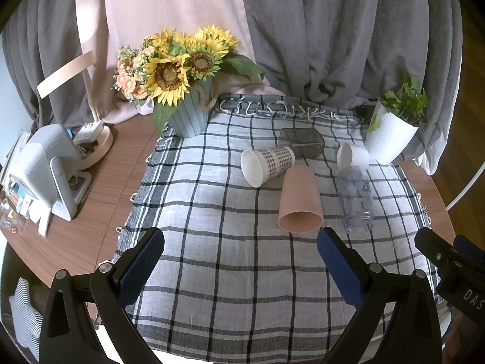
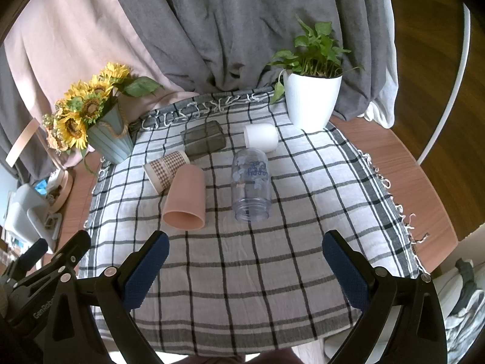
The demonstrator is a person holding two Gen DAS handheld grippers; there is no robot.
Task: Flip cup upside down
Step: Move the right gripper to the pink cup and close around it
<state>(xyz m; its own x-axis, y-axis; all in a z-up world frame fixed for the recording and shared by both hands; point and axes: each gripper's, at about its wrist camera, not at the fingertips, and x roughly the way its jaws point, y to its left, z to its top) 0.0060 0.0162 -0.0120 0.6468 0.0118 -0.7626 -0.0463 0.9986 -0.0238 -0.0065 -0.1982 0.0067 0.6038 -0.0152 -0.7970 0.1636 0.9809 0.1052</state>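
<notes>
Several cups lie on their sides on a checked cloth (image 1: 227, 257). A pink cup (image 1: 300, 200) (image 2: 186, 194) has its mouth toward me. A patterned paper cup (image 1: 266, 165) (image 2: 165, 170), a clear plastic cup (image 1: 355, 198) (image 2: 251, 183), a small white cup (image 1: 353, 155) (image 2: 261, 137) and a dark grey cup (image 1: 301, 142) (image 2: 203, 140) lie behind. My left gripper (image 1: 241, 261) is open and empty, near the pink cup's mouth. My right gripper (image 2: 245, 264) is open and empty, short of the cups.
A blue pot of sunflowers (image 1: 185, 91) (image 2: 94, 118) stands at the cloth's back left. A white pot with a green plant (image 1: 394, 133) (image 2: 312, 97) stands at the back right. A white device (image 1: 48, 166) and a lamp base (image 1: 97, 142) sit on the wooden table's left.
</notes>
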